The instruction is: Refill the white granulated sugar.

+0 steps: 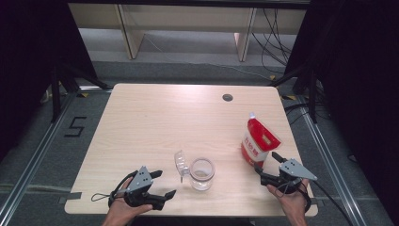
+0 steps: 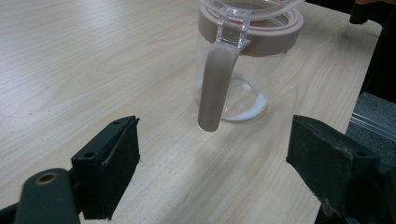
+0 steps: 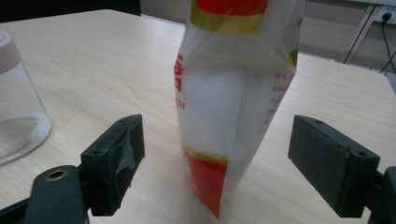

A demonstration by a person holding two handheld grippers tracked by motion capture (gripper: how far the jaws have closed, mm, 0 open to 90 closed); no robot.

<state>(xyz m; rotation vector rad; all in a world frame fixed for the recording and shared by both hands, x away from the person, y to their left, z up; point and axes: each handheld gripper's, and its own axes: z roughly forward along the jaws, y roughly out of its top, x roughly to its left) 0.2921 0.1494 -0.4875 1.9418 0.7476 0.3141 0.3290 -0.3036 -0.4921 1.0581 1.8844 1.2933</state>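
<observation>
The red-and-white pouch stands upright near the bench's right edge, framed by the wide-open jaws of the right gripper, which do not touch it. This looks like the approach to a grasp, so the next move calls for closing squarely on its soft middle. The left gripper, open and empty, waits beside the glass jar, whose lid is flipped back.

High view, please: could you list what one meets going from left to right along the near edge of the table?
Left gripper → hinged lid → glass jar → red and white pouch → right gripper.
</observation>
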